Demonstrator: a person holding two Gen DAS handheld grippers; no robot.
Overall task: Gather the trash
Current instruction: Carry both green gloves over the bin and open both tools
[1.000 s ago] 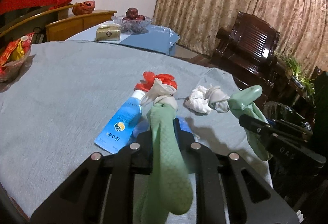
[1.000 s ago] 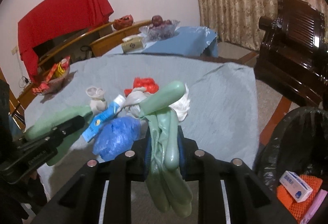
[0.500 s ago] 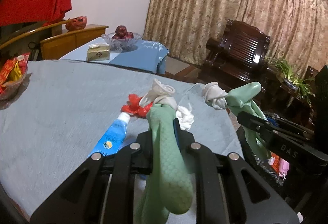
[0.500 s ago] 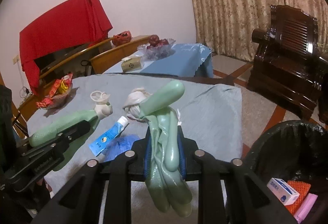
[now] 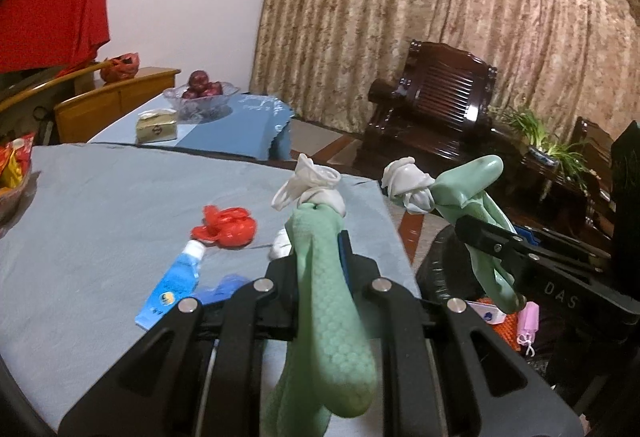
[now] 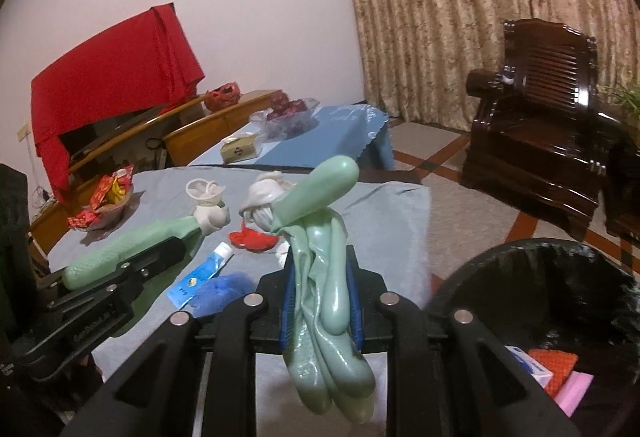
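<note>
On the grey worktop (image 5: 100, 205) at lower left lie a blue tube (image 5: 172, 289) and red wrapper (image 5: 226, 225). At centre, the left claw (image 5: 318, 237) pinches a green glove (image 5: 328, 301). At right, the right claw (image 6: 320, 277), lettered "DAS", pinches another glove (image 6: 320, 289) beside the black bin (image 6: 532, 277).

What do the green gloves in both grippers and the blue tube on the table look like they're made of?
Green glove in the left gripper: likely rubber or latex, matte, with a scaly embossed grip, hanging limp. Green glove in the right gripper: same kind, glossier, fingers drooping in soft folds. Blue tube: probably soft plastic or laminate, flattened body, printed label, white cap.
</note>
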